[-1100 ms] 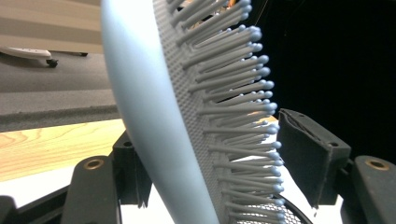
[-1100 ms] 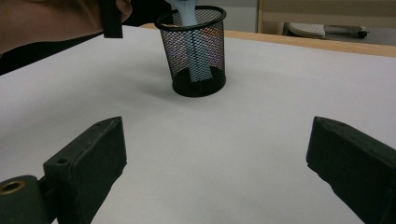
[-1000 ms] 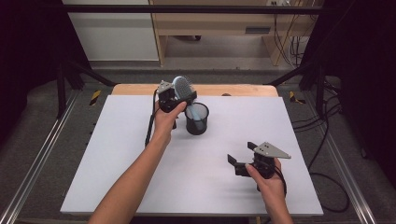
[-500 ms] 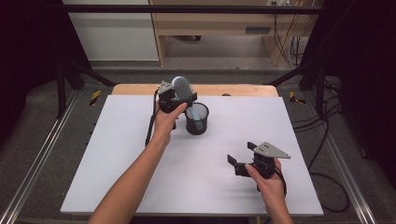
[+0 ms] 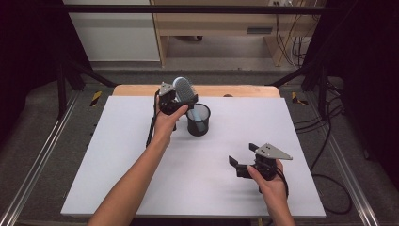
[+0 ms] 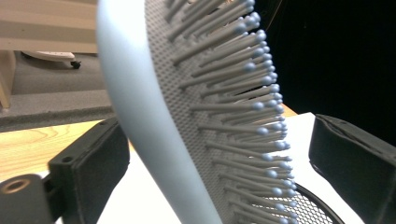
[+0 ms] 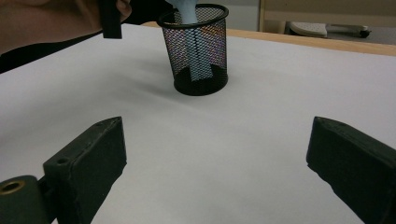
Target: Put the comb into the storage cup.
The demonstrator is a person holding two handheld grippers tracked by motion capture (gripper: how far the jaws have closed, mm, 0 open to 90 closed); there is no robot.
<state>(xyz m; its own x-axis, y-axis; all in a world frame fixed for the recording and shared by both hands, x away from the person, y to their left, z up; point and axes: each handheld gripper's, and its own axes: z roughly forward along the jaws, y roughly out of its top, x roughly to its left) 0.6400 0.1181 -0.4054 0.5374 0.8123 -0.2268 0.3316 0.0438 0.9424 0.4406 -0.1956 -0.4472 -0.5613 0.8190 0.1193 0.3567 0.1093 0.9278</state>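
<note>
Hairbrush (image 5: 184, 90) stands handle-down in the black mesh cup (image 5: 198, 119), far on the table.
Its head sits between the left gripper's (image 5: 181, 97) spread-apart jaws. Right gripper (image 5: 241, 161), near right, gapes empty.

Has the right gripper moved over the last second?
No. In the high view the right gripper sits at the same spot relative to the table's near-right corner, fingers apart.

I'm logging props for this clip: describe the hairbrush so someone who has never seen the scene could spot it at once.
Find the white table and look toward its far edge, where a black mesh cup stands. The hairbrush stands handle-down in that cup, its head rising above the rim between the jaws of the left tool. It is the pale blue-grey item, with ball-tipped bristles.
</note>
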